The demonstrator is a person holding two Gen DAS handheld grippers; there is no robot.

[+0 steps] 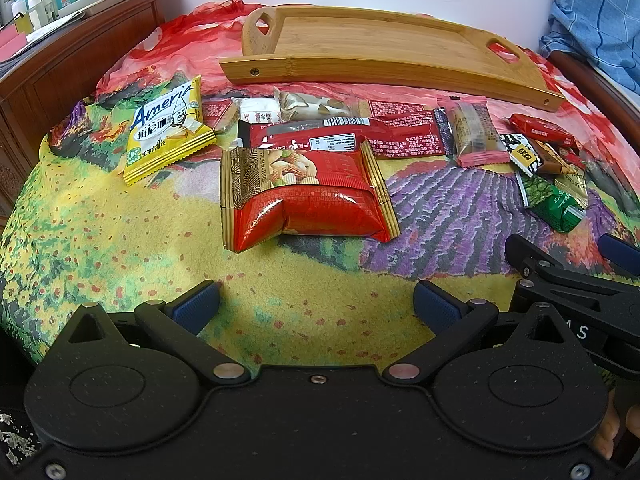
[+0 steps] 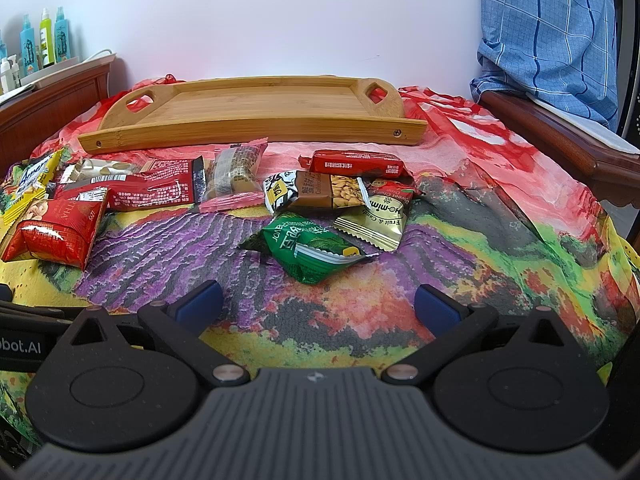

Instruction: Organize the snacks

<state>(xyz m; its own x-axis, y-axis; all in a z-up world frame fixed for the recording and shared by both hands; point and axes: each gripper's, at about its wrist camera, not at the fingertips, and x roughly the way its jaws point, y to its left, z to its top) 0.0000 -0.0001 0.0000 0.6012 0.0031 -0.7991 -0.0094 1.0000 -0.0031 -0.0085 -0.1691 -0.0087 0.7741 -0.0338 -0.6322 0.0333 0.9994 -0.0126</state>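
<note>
Snack packets lie loose in a rough row across the patterned cloth (image 1: 120,240), none in the bamboo tray (image 2: 248,136). Tray sits behind the row, near the wall, long side toward the cameras, its bed bare.

Left-wrist view, L to R: yellow packet (image 1: 168,132) tilted, apart from the rest; large red nut pouch (image 1: 308,196) nearest the left gripper (image 1: 316,304), overlapping a flat dark-red packet (image 1: 320,136) behind it; small white and clear-wrapped items behind those, details too small to read; long red wrapper (image 1: 412,136); pink-edged bar (image 1: 476,132), upright-ish, resting against that wrapper.

Right-wrist view: green packet (image 2: 316,252) closest to the right gripper (image 2: 318,300), lying just in front of it, not touching. Gold packet (image 2: 372,224) just behind the green one, overlapping a brown peanut bar (image 2: 320,192). Small red box-shaped packet (image 2: 356,162) behind those, close to the tray's front rail.

Left gripper: blue pads (image 1: 200,304) spread wide, nothing between, hovering over cloth short of the nut pouch. Right gripper: pads (image 2: 436,308) likewise wide apart, empty, low over cloth. Right unit also shows at R edge of the left view, alongside.

Surroundings: wooden furniture w/ bottles (image 2: 44,40) at L rear; blue checked fabric (image 2: 540,32) at R rear; plain white wall behind.
</note>
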